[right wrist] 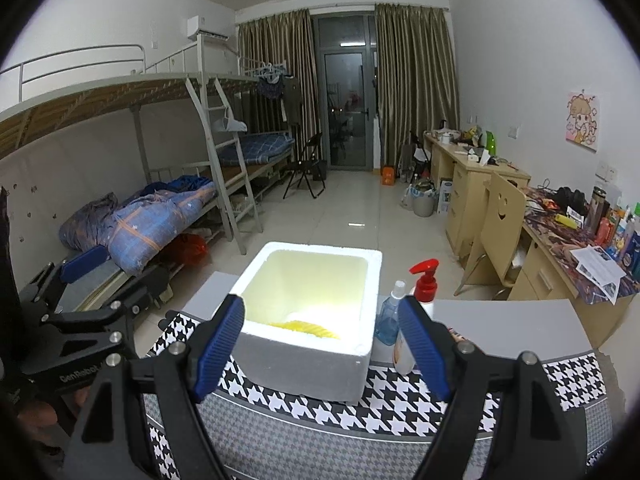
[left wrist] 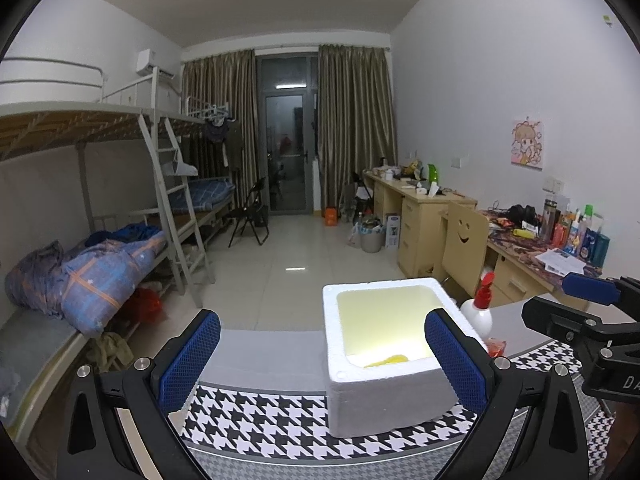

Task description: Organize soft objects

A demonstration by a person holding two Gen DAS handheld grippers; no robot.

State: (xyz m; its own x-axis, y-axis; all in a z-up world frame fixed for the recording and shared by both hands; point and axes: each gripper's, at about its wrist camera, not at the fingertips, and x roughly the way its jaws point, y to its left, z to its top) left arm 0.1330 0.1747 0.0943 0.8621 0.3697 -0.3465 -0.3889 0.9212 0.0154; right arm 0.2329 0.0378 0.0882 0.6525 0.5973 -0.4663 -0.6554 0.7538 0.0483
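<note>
A white foam box stood on the houndstooth cloth covering the bench, its top open. Inside it, on the floor of the box toward the near wall, lay a yellow soft thing — only partly visible over the rim, so its shape could not be made out.

The left tool hung near of the box with its blue pads spread wide, released, nothing between them but the view of the box's left half. The right tool likewise stood released — its jaws well apart, framing the near wall of the box without touching it. Each tool showed at the edge of the other's view, the two side by side.

Just right of the box stood a white pump bottle with a red head, and beside it a small clear blue bottle, touching or almost touching the box's right wall.

Farther off, bunk beds lined the left wall and cluttered desks the right, with a wooden chair bearing a cut-out smile.
</note>
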